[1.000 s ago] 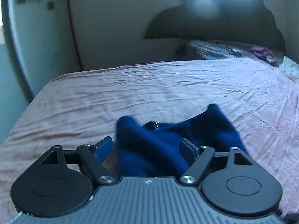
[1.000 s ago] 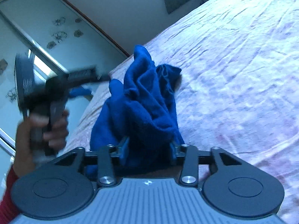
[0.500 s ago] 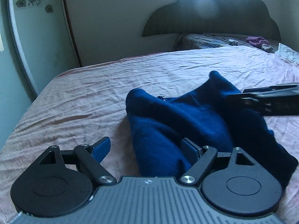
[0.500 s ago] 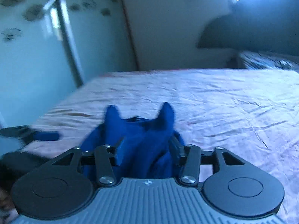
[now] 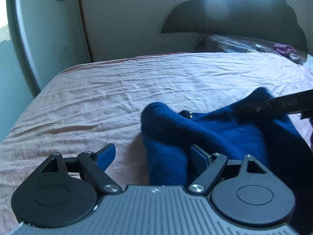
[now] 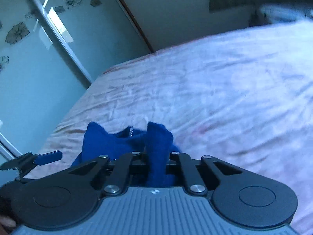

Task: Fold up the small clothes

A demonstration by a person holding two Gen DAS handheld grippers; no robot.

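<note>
A dark blue fleece garment (image 5: 205, 135) lies bunched on the pink bedsheet (image 5: 117, 90). My left gripper (image 5: 152, 156) is open; part of the garment sits between its blue-padded fingers, nearer the right one. My right gripper (image 6: 156, 156) is shut on a fold of the same blue garment (image 6: 156, 146), which rises between its fingers. The right gripper also shows in the left wrist view (image 5: 281, 105) at the garment's right peak. The left gripper's blue pad shows in the right wrist view (image 6: 49, 157) at the left edge.
The bed's left edge meets a glass wardrobe door with flower prints (image 6: 39, 39). A dark headboard (image 5: 244, 15) and pillows with small items (image 5: 254, 45) lie at the far end. The pink sheet (image 6: 234, 98) stretches wide to the right.
The right gripper's fingers have closed tighter on the garment fold and its view has tilted. The left gripper stays open with the garment bunched at its right finger.
</note>
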